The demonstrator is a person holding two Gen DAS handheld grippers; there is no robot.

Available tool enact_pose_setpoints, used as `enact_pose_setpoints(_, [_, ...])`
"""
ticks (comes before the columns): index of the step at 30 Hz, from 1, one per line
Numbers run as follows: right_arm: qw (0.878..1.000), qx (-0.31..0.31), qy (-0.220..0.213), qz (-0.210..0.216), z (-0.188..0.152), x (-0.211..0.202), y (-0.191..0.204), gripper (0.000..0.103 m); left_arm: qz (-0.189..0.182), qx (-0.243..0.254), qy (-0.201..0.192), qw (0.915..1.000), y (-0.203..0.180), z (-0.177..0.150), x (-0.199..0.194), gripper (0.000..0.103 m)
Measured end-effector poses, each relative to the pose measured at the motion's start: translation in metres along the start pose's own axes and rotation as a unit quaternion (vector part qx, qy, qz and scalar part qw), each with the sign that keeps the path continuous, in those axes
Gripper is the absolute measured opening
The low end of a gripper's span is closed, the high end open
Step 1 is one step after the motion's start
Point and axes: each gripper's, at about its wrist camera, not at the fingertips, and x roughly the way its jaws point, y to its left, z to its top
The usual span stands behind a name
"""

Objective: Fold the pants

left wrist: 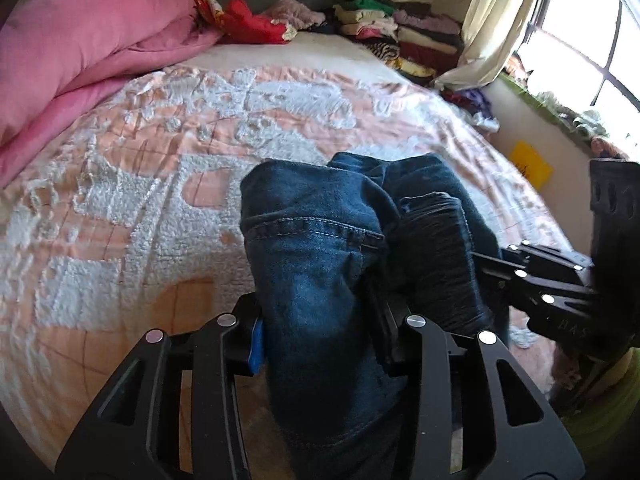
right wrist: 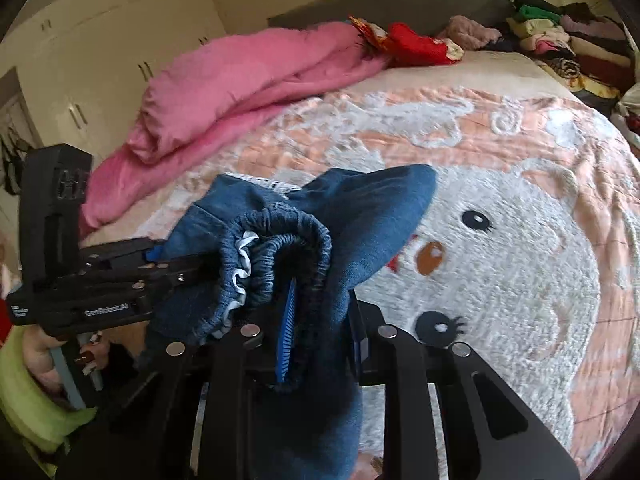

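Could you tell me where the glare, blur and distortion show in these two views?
Left wrist view: the window is blown out white, and the bedspread is smeared with blur. Right wrist view: even light, the jeans sharp, and the bed edge bowed by the fisheye.

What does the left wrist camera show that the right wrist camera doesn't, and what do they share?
Only the left wrist view shows the window, the cream curtain and a yellow sheet beside the bed.

Only the right wrist view shows the white wardrobe, the cartoon face on the bedspread and the jeans' elastic waistband.

Both show the blue jeans, clamped by the left claw and the right claw, plus the pink blanket and stacked clothes.
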Motion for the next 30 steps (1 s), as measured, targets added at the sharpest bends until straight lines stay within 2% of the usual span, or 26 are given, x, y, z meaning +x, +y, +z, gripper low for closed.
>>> enact_pose_setpoints(1, [1.0, 0.002, 0.014, -0.023, -0.003, 0.006, -0.004, 0.025, 0.008, 0.002, 0.011, 0.9999, 0.0, -0.002, 0.008, 0.036])
enact_pose_setpoints(3, [0.997, 0.002, 0.042, -0.064, -0.01, 0.017, -0.01, 0.035, 0.029, 0.006, 0.032, 0.9991, 0.002, -0.01, 0.022, 0.045])
enact_pose_setpoints(4, [0.995, 0.01, 0.054, -0.078, -0.016, 0.022, -0.016, 0.045, 0.032, 0.006, 0.033, 0.9989, 0.003, -0.012, 0.024, 0.05])
enact_pose_setpoints(7, [0.996, 0.035, 0.052, -0.071, -0.023, 0.02, -0.024, 0.05, 0.031, -0.003, 0.033, 0.999, 0.007, -0.016, 0.025, 0.056])
enact_pose_setpoints(12, [0.996, 0.024, 0.013, -0.087, -0.024, -0.011, -0.014, 0.076, 0.028, -0.004, 0.013, 0.9995, 0.006, -0.017, 0.004, 0.067])
enact_pose_setpoints(13, [0.996, 0.023, 0.003, -0.091, -0.024, -0.019, -0.011, 0.083, 0.03, -0.004, 0.005, 0.9995, 0.005, -0.018, -0.004, 0.073])
enact_pose_setpoints(16, [0.993, 0.015, -0.029, -0.112, -0.024, -0.046, -0.001, 0.094, 0.028, 0.0, -0.007, 0.9996, 0.001, -0.021, -0.019, 0.081])
enact_pose_setpoints(20, [0.989, 0.013, -0.063, -0.131, -0.025, -0.078, 0.01, 0.098, 0.022, -0.001, -0.024, 0.9995, -0.002, -0.028, -0.044, 0.093])
enact_pose_setpoints(23, [0.986, 0.01, -0.083, -0.141, -0.03, -0.098, 0.018, 0.098, 0.017, -0.006, -0.032, 0.9993, -0.002, -0.034, -0.062, 0.093])
enact_pose_setpoints(30, [0.982, -0.002, -0.092, -0.166, -0.046, -0.127, 0.038, 0.098, 0.023, -0.01, -0.048, 0.9985, 0.0, -0.05, -0.096, 0.093])
